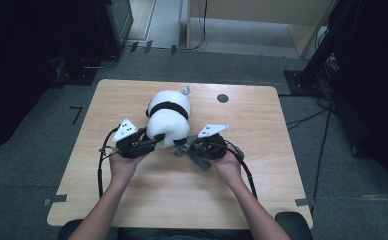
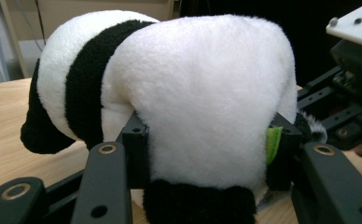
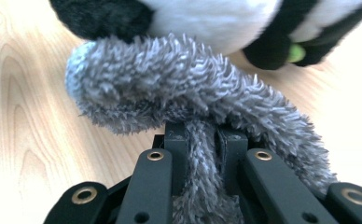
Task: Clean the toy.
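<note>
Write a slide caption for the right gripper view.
Right gripper pinching fuzzy grey fabric strip beside black-and-white plush panda.

My left gripper (image 2: 207,149) has its two black jaws pressed into the white rump of the plush panda (image 2: 179,93), one on each side, and the fur bulges out between them. A black leg (image 2: 200,203) hangs just below the jaws, and a small green tag (image 2: 273,143) sits against the right-hand jaw. The panda stands on the wooden table (image 2: 6,126), its black band running over the back. At the right edge I see the other gripper (image 2: 351,93) close by.
</note>
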A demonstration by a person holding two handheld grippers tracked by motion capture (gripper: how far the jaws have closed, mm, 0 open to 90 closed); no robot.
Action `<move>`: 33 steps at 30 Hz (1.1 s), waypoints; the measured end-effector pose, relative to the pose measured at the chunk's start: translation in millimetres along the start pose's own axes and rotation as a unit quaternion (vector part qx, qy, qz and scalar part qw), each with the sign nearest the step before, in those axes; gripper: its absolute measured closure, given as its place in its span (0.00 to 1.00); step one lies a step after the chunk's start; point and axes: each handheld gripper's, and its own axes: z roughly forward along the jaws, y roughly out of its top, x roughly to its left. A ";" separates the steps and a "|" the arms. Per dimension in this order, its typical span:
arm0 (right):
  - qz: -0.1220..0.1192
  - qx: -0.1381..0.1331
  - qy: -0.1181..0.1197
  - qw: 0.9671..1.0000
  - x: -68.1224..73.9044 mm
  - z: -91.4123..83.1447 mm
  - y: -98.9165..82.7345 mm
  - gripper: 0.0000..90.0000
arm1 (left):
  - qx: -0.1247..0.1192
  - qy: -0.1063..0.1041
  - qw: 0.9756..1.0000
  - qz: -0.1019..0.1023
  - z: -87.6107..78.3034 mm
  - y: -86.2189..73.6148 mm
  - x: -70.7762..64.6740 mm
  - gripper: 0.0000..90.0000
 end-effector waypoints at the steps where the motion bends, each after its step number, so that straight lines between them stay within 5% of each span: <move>1: 0.003 -0.001 -0.004 1.000 -1.8 -1.9 -0.2 0.88 | 0.001 0.002 1.000 0.002 -0.2 -0.1 0.2 0.53; 9: 0.044 -0.024 -0.007 0.999 -20.2 -18.5 -3.3 0.87 | 0.005 0.013 1.000 0.007 -1.2 -0.9 2.8 0.52; 20: 0.060 -0.035 -0.043 0.997 -34.8 -38.1 -5.6 0.87 | -0.005 0.035 0.999 0.020 -9.8 4.1 8.9 0.52; 33: 0.089 -0.030 -0.081 0.992 -58.4 -56.2 -17.9 0.87 | 0.004 0.081 0.997 0.018 -19.5 1.1 35.7 0.52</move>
